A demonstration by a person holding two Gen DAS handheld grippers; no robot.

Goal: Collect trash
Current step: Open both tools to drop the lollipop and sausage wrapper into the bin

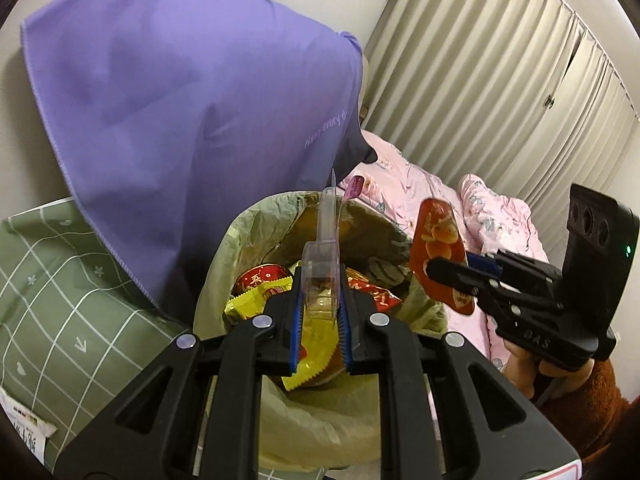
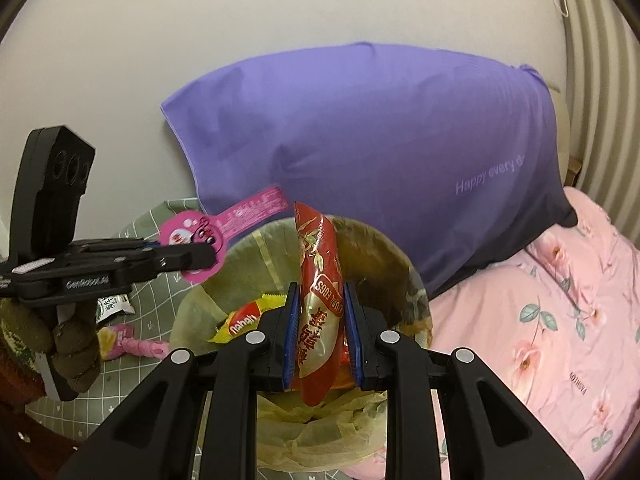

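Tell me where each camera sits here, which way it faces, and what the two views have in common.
Left wrist: on the left gripper, angled down into the lined trash bin; its jaws pinch a clear plastic package; the right gripper and hand show at right.
Right wrist: on the right gripper, angled down at the same bin; its jaws pinch a red snack wrapper; the left gripper shows at left.
Shared: bin, purple pillow, pink bedding.
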